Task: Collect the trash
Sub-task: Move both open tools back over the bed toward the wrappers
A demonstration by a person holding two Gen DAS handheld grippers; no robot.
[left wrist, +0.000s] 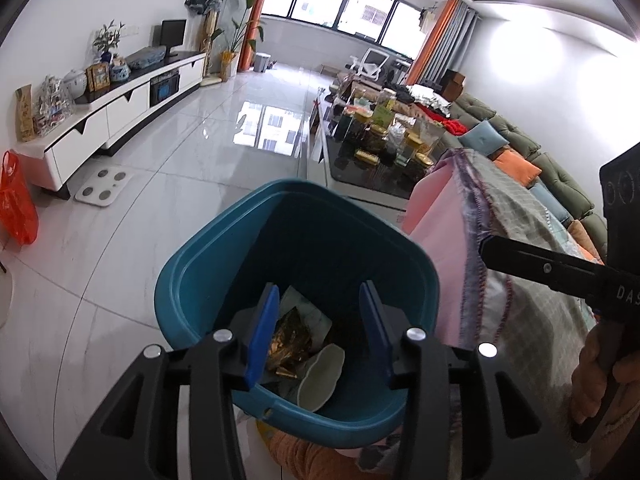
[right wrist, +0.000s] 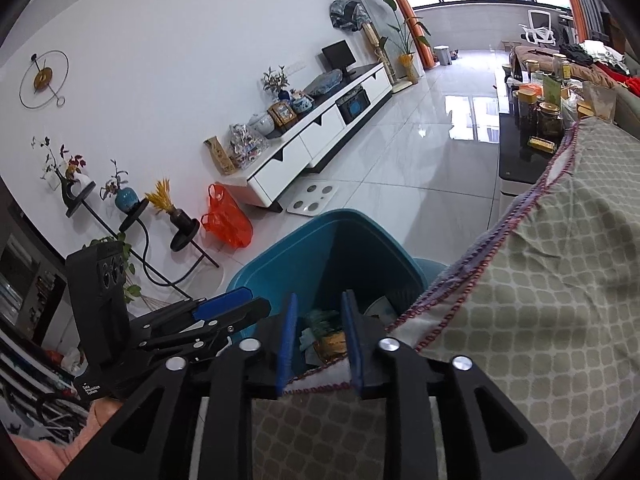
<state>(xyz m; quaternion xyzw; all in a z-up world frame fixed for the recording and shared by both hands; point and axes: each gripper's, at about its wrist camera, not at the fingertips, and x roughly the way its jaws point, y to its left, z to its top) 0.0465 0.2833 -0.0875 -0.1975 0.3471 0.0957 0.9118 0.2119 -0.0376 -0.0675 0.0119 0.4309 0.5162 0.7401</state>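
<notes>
**Both grippers over bin**

Left gripper (left wrist: 320, 328) & right gripper (right wrist: 318, 342): jaws partly open, holding nothing. Teal plastic trash bin (left wrist: 224, 240) on floor below, w/ gold crinkled wrapper (left wrist: 290, 344) & paper scraps inside, beside checked cloth (right wrist: 540, 280).

Bright daylight from the windows (left wrist: 344, 4); floor (left wrist: 264, 128) glare, fisheye-warped edges.

Left gripper (left wrist: 320, 330): angled down, jaws parted, nothing pinched (pads blue);
Right gripper (right wrist: 318, 342): angled down, narrower gap, empty
</notes>
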